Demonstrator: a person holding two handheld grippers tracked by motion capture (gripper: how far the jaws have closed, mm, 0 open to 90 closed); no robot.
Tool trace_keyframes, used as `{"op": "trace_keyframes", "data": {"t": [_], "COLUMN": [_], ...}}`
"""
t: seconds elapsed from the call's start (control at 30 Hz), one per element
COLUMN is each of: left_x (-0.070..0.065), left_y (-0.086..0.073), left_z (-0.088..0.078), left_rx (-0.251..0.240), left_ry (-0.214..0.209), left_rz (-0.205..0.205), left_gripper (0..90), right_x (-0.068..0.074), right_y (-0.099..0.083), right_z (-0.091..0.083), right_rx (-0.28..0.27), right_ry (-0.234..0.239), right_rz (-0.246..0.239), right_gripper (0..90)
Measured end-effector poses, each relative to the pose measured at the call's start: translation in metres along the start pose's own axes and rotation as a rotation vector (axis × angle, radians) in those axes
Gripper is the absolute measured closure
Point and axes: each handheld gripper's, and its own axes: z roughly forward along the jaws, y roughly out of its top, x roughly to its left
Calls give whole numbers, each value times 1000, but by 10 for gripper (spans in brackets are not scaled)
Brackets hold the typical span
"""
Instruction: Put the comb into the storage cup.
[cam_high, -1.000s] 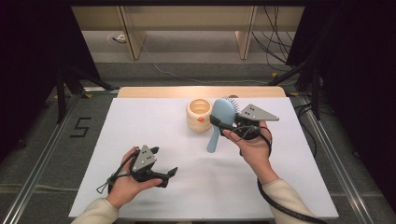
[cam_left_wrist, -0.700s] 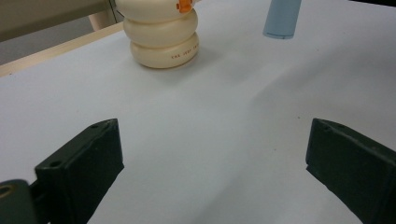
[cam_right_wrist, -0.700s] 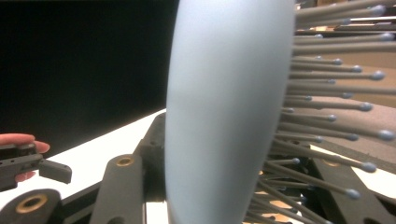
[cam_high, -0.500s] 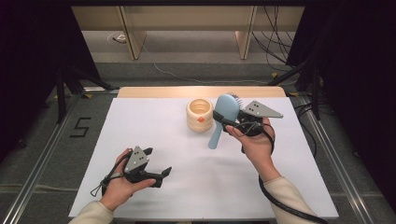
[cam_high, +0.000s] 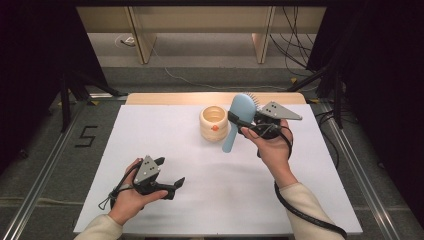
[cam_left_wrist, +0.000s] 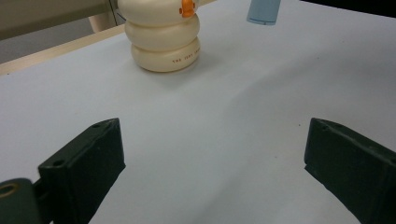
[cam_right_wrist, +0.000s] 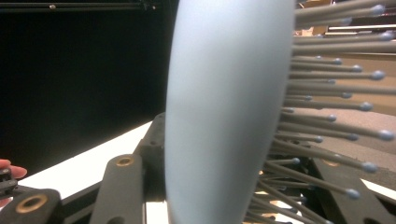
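Right gripper (cam_high: 239, 121), up above the table (cam_high: 150, 125), clamped tight on a light blue hairbrush (cam_high: 237, 121). Brush head squeezed between the two black jaws, handle pointing down toward the white top, not touching it. Thin bristles with little round tips (cam_right_wrist: 336, 93) poking out to one side. Just beside the brush, on the left, a cream jar (cam_high: 213, 123) shaped like stacked rings, with a small orange dot on its side, standing upright. Left gripper (cam_high: 170, 181) near the front edge, well apart from the jar, jaws spread wide with nothing between them, only bare white table.
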Motion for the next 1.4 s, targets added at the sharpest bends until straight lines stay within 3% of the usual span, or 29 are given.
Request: {"op": "trace_keyframes", "data": {"t": [0.6,1.13,1.4], "left_x": [3,6,6], "left_y": [-5,-3,-3], "left_z": [1,2,1], "left_rx": [7,-2,-2], "left_ry": [21,14,18], "left_rz": [-28,-17,-22], "left_gripper": [51,51,54], "right_x": [-10,-24,-22], "right_y": [4,6,7], "right_z": [1,-2,3], "right_rx": [-14,-17,-8], "right_ry": [-19,-53,-59], "right_rz": [26,44,31], "right_gripper": [511,511,511]}}
